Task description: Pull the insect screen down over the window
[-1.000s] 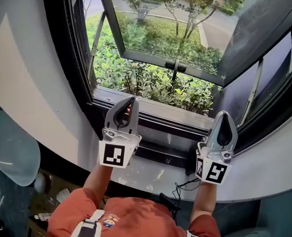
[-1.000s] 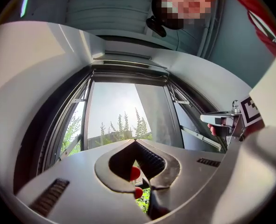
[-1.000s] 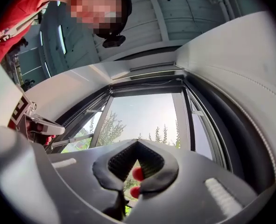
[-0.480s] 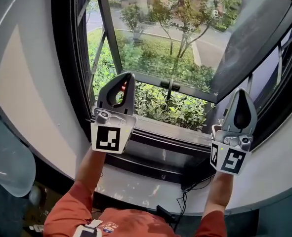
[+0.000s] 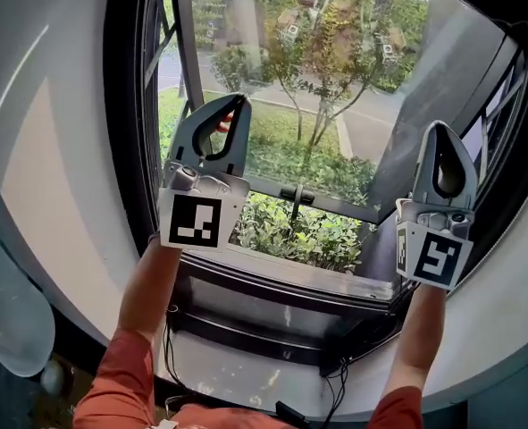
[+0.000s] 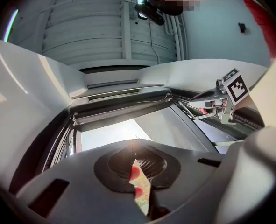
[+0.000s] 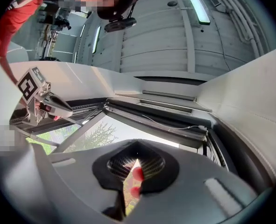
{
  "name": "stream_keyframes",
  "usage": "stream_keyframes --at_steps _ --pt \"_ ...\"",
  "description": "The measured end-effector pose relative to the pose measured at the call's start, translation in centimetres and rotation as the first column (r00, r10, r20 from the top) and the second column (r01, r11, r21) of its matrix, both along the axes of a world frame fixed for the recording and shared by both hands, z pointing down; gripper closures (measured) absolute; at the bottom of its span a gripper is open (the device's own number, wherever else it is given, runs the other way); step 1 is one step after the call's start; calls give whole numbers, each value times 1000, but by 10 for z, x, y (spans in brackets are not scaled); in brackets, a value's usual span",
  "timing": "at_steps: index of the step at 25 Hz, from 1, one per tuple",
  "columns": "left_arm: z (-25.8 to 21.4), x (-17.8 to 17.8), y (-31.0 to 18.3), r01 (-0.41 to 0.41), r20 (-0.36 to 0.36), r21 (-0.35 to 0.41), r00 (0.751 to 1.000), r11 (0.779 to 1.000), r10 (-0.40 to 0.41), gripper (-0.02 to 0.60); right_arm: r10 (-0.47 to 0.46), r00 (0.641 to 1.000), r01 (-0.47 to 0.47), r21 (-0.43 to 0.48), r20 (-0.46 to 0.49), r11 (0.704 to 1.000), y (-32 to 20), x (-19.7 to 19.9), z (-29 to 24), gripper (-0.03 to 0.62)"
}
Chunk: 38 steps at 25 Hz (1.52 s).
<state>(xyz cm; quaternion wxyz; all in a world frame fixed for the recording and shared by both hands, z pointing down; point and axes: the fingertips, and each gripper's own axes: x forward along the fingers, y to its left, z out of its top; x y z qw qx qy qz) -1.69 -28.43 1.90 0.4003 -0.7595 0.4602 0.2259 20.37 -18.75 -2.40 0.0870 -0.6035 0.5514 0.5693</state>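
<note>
Both grippers have risen from sill height to the upper half of the window, and the head view has tilted up with them. Left gripper [image 5: 235, 102] has its jaws pressed together with nothing between them. Right gripper [image 5: 440, 127] is the same, jaws together and empty. They are held well apart, the left one before the left edge of the opening and the right one near the right frame, both pointing upward on bare forearms below orange sleeves [image 5: 112, 378].

Above them, the insect screen [image 7: 156, 115] shows only as a dark bar along the top of the window frame, with a thin cord [image 7: 175, 124] lying along it. Neither gripper touches it.

Beyond the grippers, the glazed sash [image 5: 192, 61] is swung outward, its handle [image 5: 297, 193] on the lower rail between the two grippers. Shrubs [image 5: 290, 231], trees [image 5: 326, 52] and a road [image 5: 362, 123] lie outside. A dark sill [image 5: 281, 280] runs below, and a black cable [image 5: 335, 374] hangs under it. White curved wall [image 5: 49, 150] flanks the window, under a ribbed grey ceiling [image 7: 147, 41].
</note>
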Motion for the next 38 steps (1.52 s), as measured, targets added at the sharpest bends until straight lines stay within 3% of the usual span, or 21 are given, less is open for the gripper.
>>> stream_keyframes --at_steps 9,15,19,25,32,35,38 --pt "-84 6 7 66 29 124 997 990 -70 575 154 983 -150 45 -100 988 -2 -4 -73 585" --pt "-131 10 12 119 55 204 990 972 -133 575 202 971 -192 88 -129 977 1 -5 -120 585" --pt "-161 12 9 176 85 248 975 952 -203 575 283 948 -271 97 -146 958 -1 1 -148 585" --pt "-196 14 -2 279 135 284 936 917 -326 574 394 898 -383 95 -195 919 -13 5 -178 583" --pt "-226 26 -12 411 218 363 835 836 -505 537 516 814 -514 82 -267 854 -24 12 -203 543" --pt "-235 30 -17 468 261 400 766 788 -587 491 566 761 -583 47 -318 811 -34 16 -207 497" --pt "-244 32 -24 522 307 428 684 738 -661 437 627 687 -663 37 -367 748 -42 21 -213 451"
